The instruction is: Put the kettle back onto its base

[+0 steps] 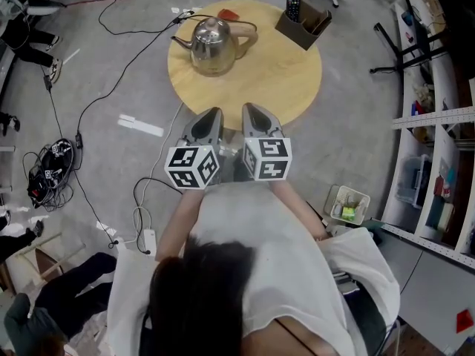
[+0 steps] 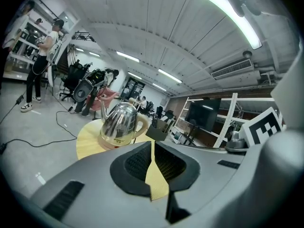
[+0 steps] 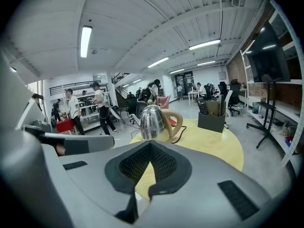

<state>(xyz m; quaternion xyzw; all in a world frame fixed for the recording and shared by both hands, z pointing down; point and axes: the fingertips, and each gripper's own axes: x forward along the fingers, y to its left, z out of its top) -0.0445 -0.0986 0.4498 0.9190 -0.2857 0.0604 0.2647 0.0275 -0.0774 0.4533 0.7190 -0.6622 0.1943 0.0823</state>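
**A:** While the two grippers hang at the near edge of the desk (image 1: 286,80), where does the kettle (image 1: 213,45) stand?

**B:** Toward the far left edge, upright on its base (image 2: 109,145). In the head view its spout points left and its handle right. A black cord (image 1: 254,28) loops round behind the handle.

**A:** And the left gripper (image 1: 214,113)?

**B:** Its fingers (image 2: 137,163) are pressed together at the tips, with nothing between them. Only a wedge of yellow desk shows below where they meet. It is well apart from the kettle.

**A:** The right gripper (image 1: 251,109)?

**B:** The same. Its fingers (image 3: 164,162) are closed tip to tip and empty, and it points across the desk at the kettle. The two grippers sit just beside each other, marker cubes toward the person.

**A:** Anything else on the desk?

**B:** A dark holder box (image 1: 304,27) at the far right edge, with a remote control (image 1: 293,6) standing in it. There is also a small red thing (image 1: 228,13) at the far edge, behind the kettle; I cannot tell what it is.
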